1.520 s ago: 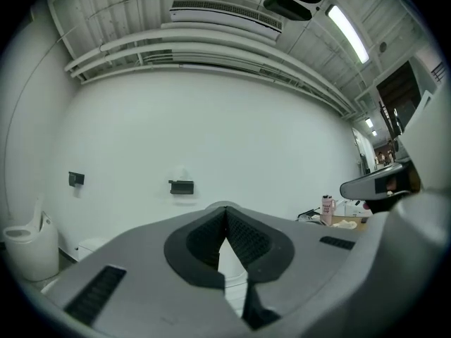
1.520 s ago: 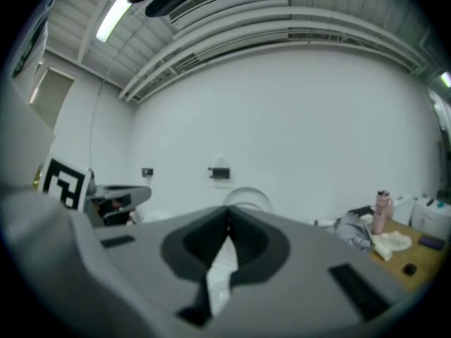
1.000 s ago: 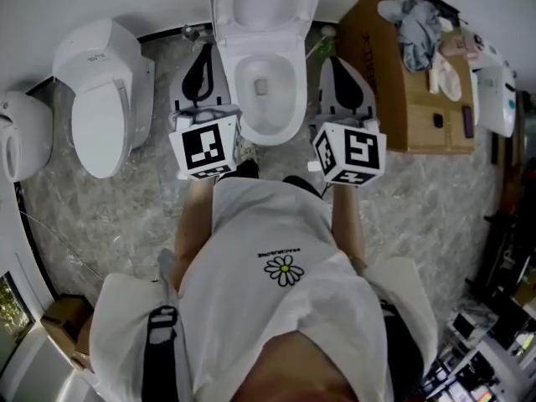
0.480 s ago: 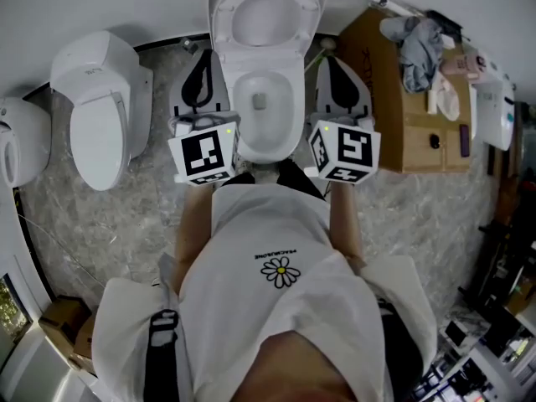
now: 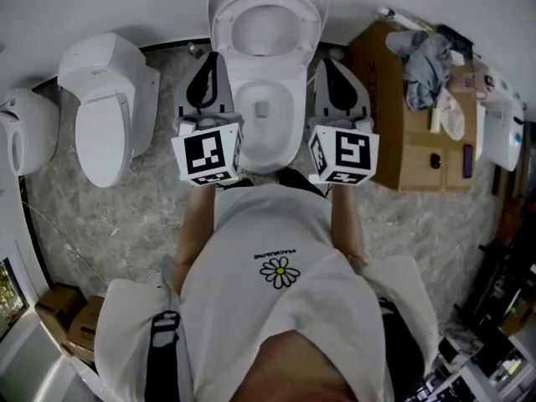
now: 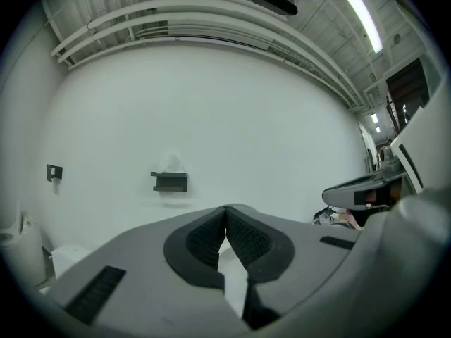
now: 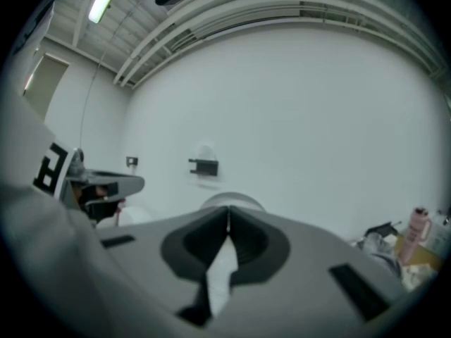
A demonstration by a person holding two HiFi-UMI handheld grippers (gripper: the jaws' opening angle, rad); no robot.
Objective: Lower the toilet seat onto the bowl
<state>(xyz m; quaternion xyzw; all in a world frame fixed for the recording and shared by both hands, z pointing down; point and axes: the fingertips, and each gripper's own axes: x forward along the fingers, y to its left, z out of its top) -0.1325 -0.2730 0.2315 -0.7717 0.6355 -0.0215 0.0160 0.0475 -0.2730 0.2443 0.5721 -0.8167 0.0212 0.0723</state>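
Straight ahead, past both tips, the toilet seat [image 5: 268,11] stands raised behind the bowl [image 5: 266,120]. The left hand-held gripper [image 5: 209,65] and right hand-held gripper [image 5: 329,67] flank the bowl, both pinched together on nothing, looks about equally near.

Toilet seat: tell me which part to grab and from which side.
Grip the upper side rim of the raised toilet seat, far from its hinge, coming from the front right, where the right gripper sits beside the bowl. The seat stands upright, so that edge is exposed; the shut fingers would likely need opening first.
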